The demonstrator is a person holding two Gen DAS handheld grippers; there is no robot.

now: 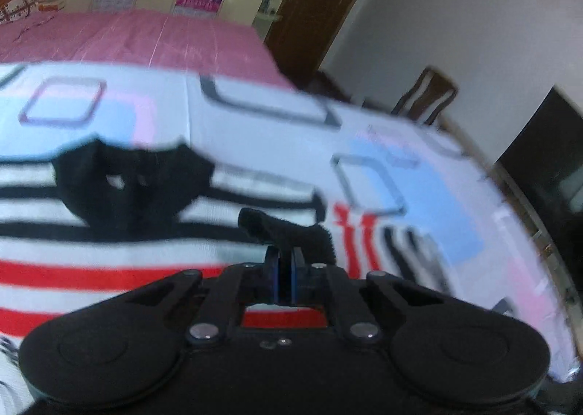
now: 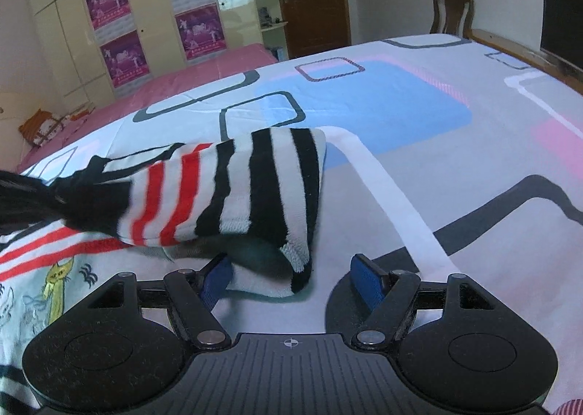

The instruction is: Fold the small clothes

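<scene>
The bed [image 2: 455,167] carries the shirt [image 2: 218,189], a striped one lying at 9 o'clock in the right view, with a sleeve folded over. The left gripper [image 1: 286,254] has its jaws pressed together, pinching black trim [image 1: 288,229] of the shirt. The right gripper [image 2: 291,278] has its jaws spread, the sleeve's cuff [image 2: 297,258] between them, ungripped. Risk: the thin pinch may slip, and the fold would drop crooked.
</scene>
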